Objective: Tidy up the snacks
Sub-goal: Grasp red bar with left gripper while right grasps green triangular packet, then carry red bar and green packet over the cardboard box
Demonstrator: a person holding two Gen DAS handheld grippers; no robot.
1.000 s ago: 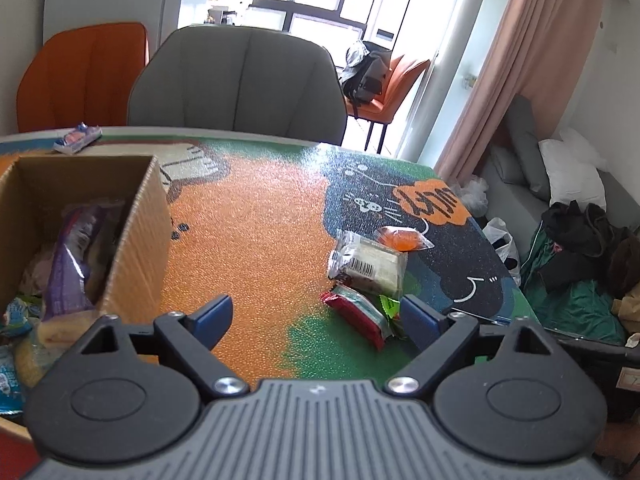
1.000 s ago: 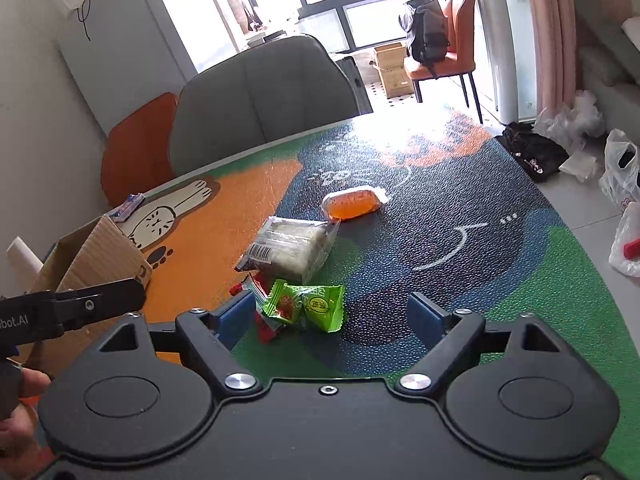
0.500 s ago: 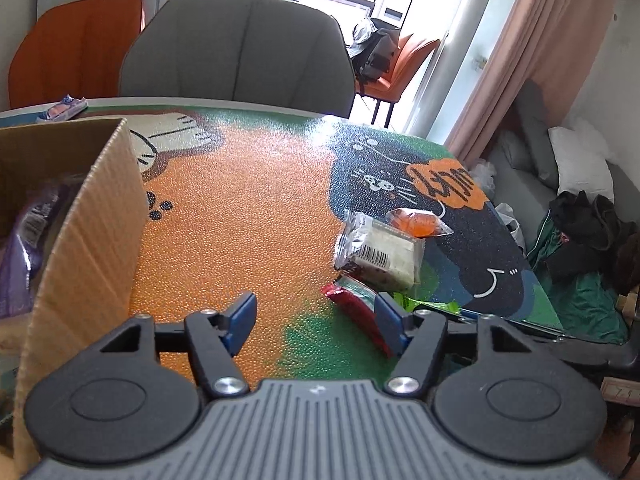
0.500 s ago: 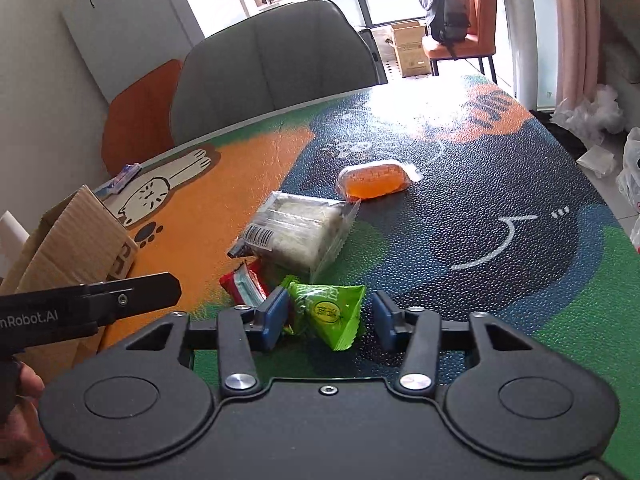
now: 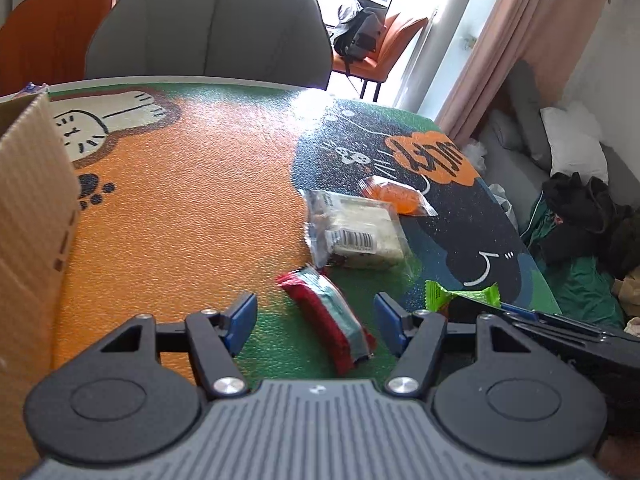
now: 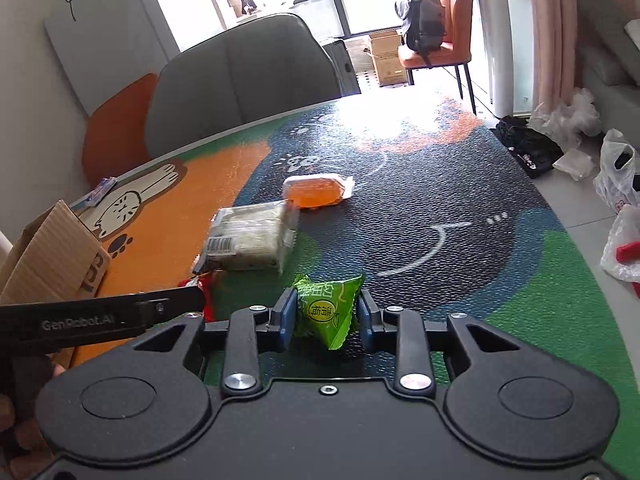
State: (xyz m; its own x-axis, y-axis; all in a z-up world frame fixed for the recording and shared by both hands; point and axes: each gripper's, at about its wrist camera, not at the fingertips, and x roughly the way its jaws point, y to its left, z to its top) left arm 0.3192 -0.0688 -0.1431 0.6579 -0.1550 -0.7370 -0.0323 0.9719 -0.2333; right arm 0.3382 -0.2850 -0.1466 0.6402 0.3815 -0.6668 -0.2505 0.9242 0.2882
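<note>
A cardboard box [image 5: 32, 216] stands at the far left of the table [image 5: 180, 208], its corrugated wall close to the left wrist camera. Just right of it, the left gripper [image 5: 316, 318] hangs low over the mat with its blue pads apart, and a red bar [image 5: 326, 318] lies on the green patch between them, slanted; neither pad touches it. Beyond the bar lies a clear pack [image 5: 354, 234] of pale blocks with a barcode facing up, and a little farther right an orange jelly [image 5: 394, 196] rests on the dark cat print, its wrapper just beside the pack. At the right, the right gripper [image 6: 326, 314] has its pads pressed against both sides of a green packet [image 6: 326, 308], which sits upright between them with its pointed lower end toward the camera; whether it clears the mat cannot be told. From the left wrist view the same packet shows as a green crimped edge poking above the right tool's dark body. A grey chair [image 5: 208, 28] stands behind the table's far edge.
</note>
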